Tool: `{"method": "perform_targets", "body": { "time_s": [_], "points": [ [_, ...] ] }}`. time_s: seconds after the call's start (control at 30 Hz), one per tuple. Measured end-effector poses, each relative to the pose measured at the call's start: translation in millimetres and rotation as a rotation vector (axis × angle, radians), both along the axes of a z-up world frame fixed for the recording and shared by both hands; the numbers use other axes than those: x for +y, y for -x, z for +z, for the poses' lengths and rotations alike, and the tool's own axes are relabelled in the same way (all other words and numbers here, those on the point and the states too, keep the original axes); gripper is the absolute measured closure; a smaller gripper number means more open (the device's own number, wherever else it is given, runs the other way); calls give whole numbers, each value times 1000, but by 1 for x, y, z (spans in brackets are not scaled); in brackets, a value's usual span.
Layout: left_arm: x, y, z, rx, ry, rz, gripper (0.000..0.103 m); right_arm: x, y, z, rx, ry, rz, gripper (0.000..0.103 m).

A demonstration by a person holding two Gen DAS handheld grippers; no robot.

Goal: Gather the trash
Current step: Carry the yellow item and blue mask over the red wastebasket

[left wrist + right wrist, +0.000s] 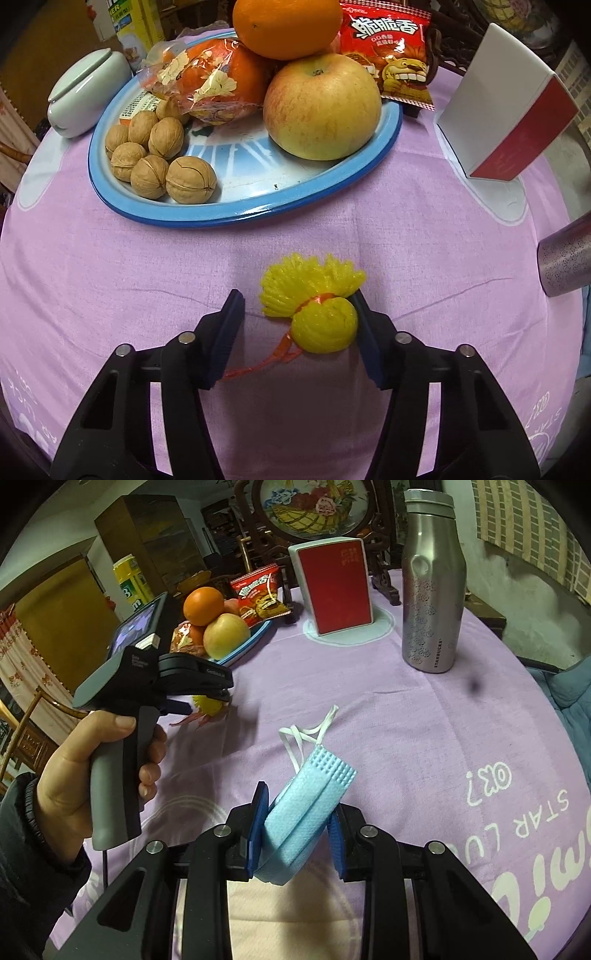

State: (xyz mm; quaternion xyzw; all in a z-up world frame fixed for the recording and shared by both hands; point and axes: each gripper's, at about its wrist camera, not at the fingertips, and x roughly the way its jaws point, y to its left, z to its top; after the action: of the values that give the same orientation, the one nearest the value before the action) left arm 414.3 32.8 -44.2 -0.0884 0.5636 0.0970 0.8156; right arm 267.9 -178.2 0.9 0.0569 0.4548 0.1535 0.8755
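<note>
While your right gripper (295, 834) pinches the mask (306, 812), centre the left gripper (299, 321) on the yellow net (314, 306) lying on the table (110, 277) — fingers spread, only the right pad touching — then close squarely.

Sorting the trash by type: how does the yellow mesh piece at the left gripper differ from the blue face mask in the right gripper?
The yellow mesh net lies on the purple tablecloth, bunched and tied with orange string; the blue face mask is folded flat, with white ear loops. The left gripper straddles the net, one pad clear of it, while the right gripper clamps the mask above the cloth. Both are soft and light.
</note>
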Motion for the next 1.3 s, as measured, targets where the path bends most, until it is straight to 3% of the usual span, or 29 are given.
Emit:
{"method": "perform_targets", "body": {
  "time_s": [0.23, 0.63, 0.97, 1.3],
  "points": [
    [-8, 11, 2, -4, -21, -31, 67, -1, 0, -2, -3, 35, -12, 72],
    [-29, 39, 10, -20, -34, -108, 71, -8, 16, 4, 0, 65, -36, 72],
    [-50, 97, 47, -59, 15, -233, 71, -32, 63, 28, -50, 34, -77, 72],
    [-133, 210, 70, -106, 62, -461, 71, -92, 157, 33, -90, 75, -206, 72]
  ]
}}
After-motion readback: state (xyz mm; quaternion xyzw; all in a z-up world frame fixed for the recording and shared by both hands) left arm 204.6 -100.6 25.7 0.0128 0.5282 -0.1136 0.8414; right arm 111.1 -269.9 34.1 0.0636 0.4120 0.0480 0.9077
